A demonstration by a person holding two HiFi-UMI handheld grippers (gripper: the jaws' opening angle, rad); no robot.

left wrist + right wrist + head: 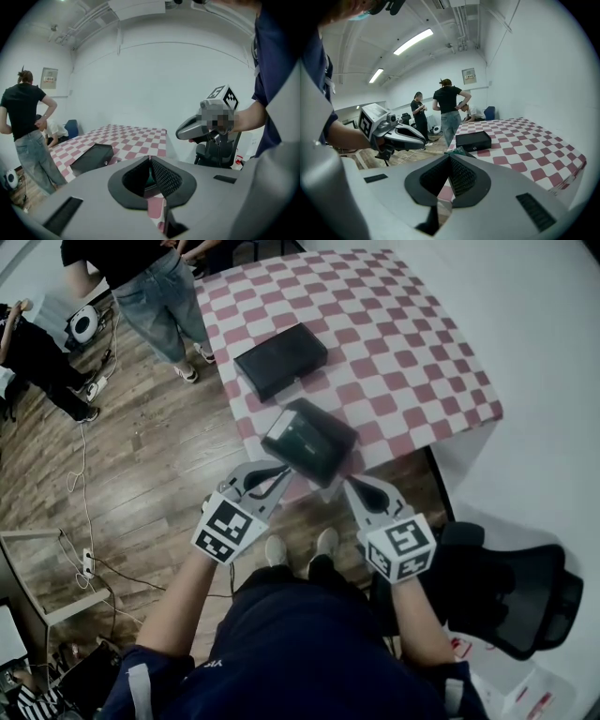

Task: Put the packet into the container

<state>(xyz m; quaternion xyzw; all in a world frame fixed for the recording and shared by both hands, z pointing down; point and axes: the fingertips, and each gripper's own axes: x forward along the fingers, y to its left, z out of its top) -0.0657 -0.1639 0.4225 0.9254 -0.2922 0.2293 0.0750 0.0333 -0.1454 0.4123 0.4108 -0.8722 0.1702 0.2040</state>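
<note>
The packet [309, 437], dark and glossy with a green tint, hangs tilted over the near edge of the checkered table [412, 352]. My left gripper [281, 472] is shut on its lower left edge; a green sliver of the packet [149, 180] shows behind the closed jaws [150, 159]. My right gripper [349, 484] meets the packet's lower right corner, its jaws [449, 157] closed with the packet's edge [461, 151] right at their tips. The container [281, 360], a flat black box, lies farther back on the table, also seen as the container [91, 158] and the container [473, 140].
A black office chair [506, 596] stands to my right beside the table. People [155, 287] stand on the wooden floor at the table's far left corner. Cables [84, 521] run across the floor on my left. A white wall borders the table's right side.
</note>
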